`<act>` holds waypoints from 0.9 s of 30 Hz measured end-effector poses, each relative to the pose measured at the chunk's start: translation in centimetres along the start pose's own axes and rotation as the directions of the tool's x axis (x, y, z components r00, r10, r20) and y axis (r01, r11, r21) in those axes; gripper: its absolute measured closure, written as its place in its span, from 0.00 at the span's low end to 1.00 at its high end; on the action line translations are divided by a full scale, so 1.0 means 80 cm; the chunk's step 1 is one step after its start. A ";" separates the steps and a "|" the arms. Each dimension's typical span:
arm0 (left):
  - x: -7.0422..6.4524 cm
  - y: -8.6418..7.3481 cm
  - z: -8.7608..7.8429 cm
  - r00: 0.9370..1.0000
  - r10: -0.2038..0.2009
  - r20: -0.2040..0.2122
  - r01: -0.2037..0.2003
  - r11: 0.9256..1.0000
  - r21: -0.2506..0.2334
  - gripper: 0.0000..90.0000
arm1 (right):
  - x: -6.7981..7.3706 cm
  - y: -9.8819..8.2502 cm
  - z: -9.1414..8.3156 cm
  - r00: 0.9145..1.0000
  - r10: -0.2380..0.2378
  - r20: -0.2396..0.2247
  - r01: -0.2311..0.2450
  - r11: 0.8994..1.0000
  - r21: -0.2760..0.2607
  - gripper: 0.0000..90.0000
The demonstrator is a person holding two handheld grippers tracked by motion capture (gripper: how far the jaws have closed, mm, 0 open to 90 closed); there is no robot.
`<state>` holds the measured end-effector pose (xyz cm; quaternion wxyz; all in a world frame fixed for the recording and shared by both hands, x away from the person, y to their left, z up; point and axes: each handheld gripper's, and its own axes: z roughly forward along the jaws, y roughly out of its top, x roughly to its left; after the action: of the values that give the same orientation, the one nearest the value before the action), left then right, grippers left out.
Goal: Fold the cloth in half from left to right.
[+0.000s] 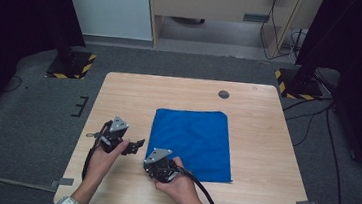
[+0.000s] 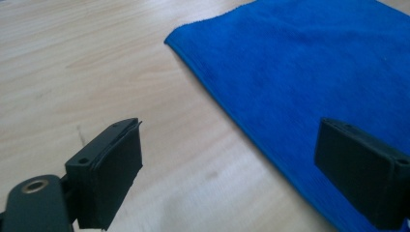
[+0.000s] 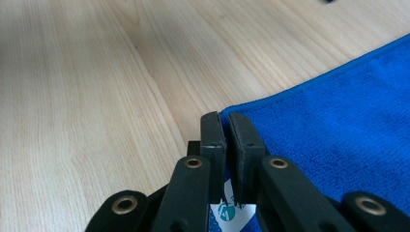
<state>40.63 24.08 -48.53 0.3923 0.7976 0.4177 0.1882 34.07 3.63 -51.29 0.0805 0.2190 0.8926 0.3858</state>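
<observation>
A blue cloth lies flat on the wooden table, a little right of its middle. My right gripper sits at the cloth's near left corner. In the right gripper view its jaws stand pressed together on that corner of the cloth, with a white label showing between them lower down. My left gripper hovers over bare wood just left of the cloth. Its jaws are wide open with nothing between them, and the cloth's edge runs past the right jaw.
A round dark cable hole sits near the table's far edge. Black stands with yellow-striped bases flank the table's far corners on the grey floor. Cables trail on the floor at the right.
</observation>
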 end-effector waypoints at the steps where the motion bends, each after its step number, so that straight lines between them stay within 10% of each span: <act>1: 0.005 0.005 0.005 1.000 0.001 -0.003 -0.001 1.000 -0.002 0.10 | 0.000 0.000 0.000 1.000 0.002 -0.002 -0.003 1.000 -0.008 0.96; 13: 0.031 0.055 0.087 1.000 0.021 0.003 -0.021 0.998 0.055 0.13 | 0.010 -0.001 0.007 0.999 0.032 -0.020 -0.034 0.997 -0.063 0.96; 27: 0.049 0.060 0.142 1.000 0.015 0.000 -0.015 0.998 0.058 0.41 | 0.016 -0.009 0.011 0.998 0.070 -0.009 -0.071 0.995 -0.077 0.97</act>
<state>52.48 20.31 -51.95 0.3674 0.8117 0.4171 0.1793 32.93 4.32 -52.39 0.0723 0.2457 0.8689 0.4235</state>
